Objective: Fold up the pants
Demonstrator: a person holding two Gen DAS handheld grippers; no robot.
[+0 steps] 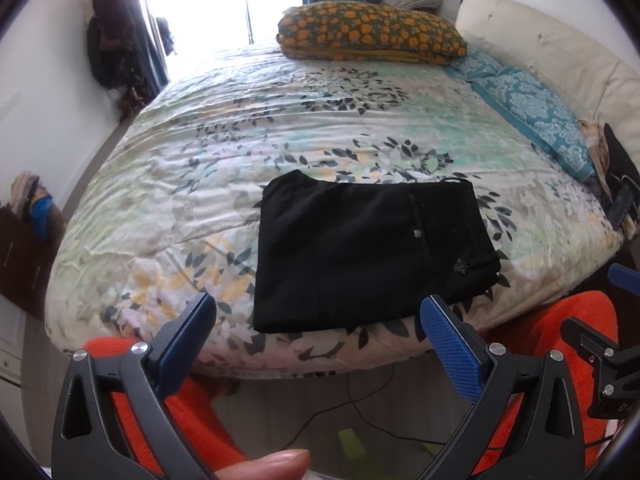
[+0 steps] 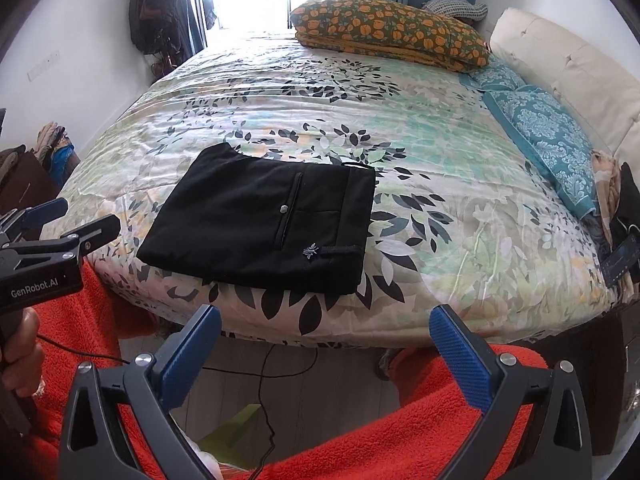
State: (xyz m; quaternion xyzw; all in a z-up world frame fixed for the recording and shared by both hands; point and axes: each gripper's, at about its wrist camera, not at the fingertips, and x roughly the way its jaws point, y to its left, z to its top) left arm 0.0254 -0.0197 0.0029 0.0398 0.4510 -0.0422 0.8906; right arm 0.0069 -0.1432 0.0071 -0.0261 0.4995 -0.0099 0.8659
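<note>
The black pants [image 1: 368, 252] lie folded into a flat, squarish packet on the floral bedspread [image 1: 240, 128], near the edge of the bed closest to the person. A small button [image 2: 283, 208] and a tiny pale emblem [image 2: 311, 251] show on the top layer; how many layers lie beneath cannot be made out, since the black cloth swallows most of the creases. A thin loop at the far right corner of the packet is barely readable.

The left gripper [image 1: 316, 320] hovers off the bed edge, its blue-padded jaws spread wide with nothing between them. The right gripper [image 2: 326, 328] hangs likewise before the bed, jaws wide apart and empty. Neither touches the pants. In the right wrist view the left gripper's body enters at the left edge, cut off by the frame, with part of a hand [image 2: 20, 344] around its handle. A fingertip [image 1: 272, 465] pokes in at the bottom of the left wrist view.

Orange fleece clothing [image 2: 400, 432] fills the lower part of both views. A dark cable [image 2: 264, 400] trails over the floor below the bed. At the far side sit an orange-patterned pillow [image 1: 372, 30] and teal pillows [image 1: 532, 116]; the window behind is blown out to white, and the items at the right edge of the bed are too dark to identify
</note>
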